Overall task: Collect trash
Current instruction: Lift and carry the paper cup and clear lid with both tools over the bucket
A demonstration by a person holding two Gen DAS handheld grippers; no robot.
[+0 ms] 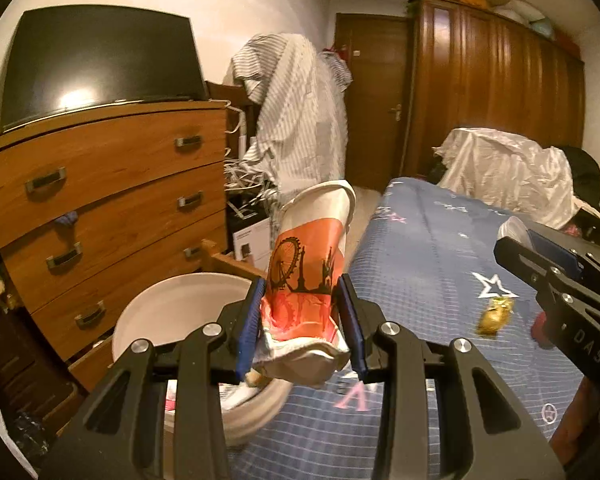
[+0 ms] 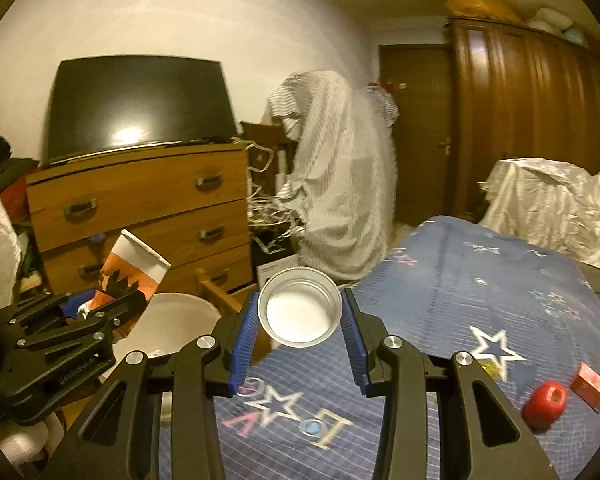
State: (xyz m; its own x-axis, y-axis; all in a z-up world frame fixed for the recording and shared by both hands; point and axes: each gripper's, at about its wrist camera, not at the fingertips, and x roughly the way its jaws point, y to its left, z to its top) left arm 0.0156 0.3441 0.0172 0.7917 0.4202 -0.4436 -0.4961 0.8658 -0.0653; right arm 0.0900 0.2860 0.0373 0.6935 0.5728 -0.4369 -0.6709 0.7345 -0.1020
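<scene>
My left gripper is shut on a crushed paper cup, orange and white with a black skyline print. It holds the cup tilted, just above the near rim of a white bin beside the bed. The right wrist view shows the same cup in the left gripper, over the white bin. My right gripper is shut on a round silver lid with a white inside, held over the bed's edge. In the left wrist view the right gripper enters from the right.
On the blue star-print bed sheet lie a gold wrapper, a red round thing and a small red box. A wooden chest of drawers with a dark screen on top stands behind the bin. A cloth-covered pile stands beyond.
</scene>
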